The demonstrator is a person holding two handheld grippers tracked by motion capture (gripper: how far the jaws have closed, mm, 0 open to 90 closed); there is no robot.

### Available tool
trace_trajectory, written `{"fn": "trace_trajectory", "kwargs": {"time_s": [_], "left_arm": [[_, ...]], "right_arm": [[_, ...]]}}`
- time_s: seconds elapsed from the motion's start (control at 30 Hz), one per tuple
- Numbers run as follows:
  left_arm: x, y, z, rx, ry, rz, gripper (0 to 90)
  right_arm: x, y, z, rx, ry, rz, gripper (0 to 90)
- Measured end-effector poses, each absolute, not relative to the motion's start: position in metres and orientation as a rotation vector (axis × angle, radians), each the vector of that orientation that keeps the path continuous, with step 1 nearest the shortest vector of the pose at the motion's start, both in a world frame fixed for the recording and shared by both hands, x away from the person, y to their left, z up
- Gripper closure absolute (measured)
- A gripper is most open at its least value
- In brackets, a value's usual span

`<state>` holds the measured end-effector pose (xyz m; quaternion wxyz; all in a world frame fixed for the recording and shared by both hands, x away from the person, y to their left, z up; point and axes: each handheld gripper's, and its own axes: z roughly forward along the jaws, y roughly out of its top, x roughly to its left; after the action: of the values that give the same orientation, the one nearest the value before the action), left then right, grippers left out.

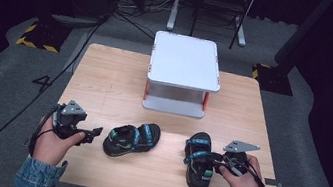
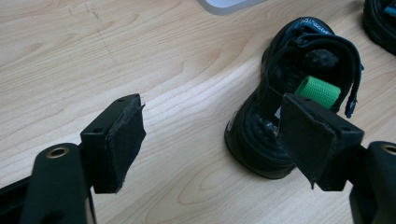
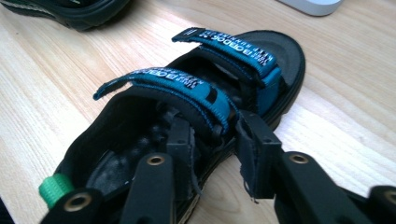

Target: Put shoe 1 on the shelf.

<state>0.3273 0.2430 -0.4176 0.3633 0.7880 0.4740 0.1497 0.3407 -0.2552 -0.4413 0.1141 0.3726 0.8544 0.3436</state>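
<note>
Black strapped sandal with teal straps (image 3: 196, 116): heel end cut off by the right gripper view's lower edge; strap lettering too blurred to read. Second black sandal (image 2: 299, 102): partly hidden behind one black padded jaw in the left gripper view.

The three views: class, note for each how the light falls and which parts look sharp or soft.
High view: the table is brightly lit, the surroundings dark, the picture slightly soft. Left gripper view: wood grain sharp, the near fingers a little blurred, even light. Right gripper view: strap lettering on the sandal readable, the close fingers soft.
</note>
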Motion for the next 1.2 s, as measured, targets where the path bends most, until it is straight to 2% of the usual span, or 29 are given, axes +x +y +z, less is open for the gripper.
{"fn": "trace_trajectory", "kwargs": {"time_s": [0.2,0.5,0.8,1.2], "left_arm": [[0.322,0.247,-0.418,2.019,1.235,0.389,23.3],[0.313,0.258,-0.419,2.001,1.277,0.406,23.4],[0.301,0.271,-0.422,1.976,1.323,0.420,23.7],[0.287,0.287,-0.427,1.954,1.373,0.433,23.9]], "right_arm": [[0.342,-0.252,-0.438,1.083,2.460,1.073,70.9],[0.358,-0.240,-0.416,1.036,2.348,1.237,71.4],[0.408,-0.205,-0.410,1.054,2.285,1.353,71.4],[0.480,-0.161,-0.440,1.066,2.283,1.346,71.3]]}}
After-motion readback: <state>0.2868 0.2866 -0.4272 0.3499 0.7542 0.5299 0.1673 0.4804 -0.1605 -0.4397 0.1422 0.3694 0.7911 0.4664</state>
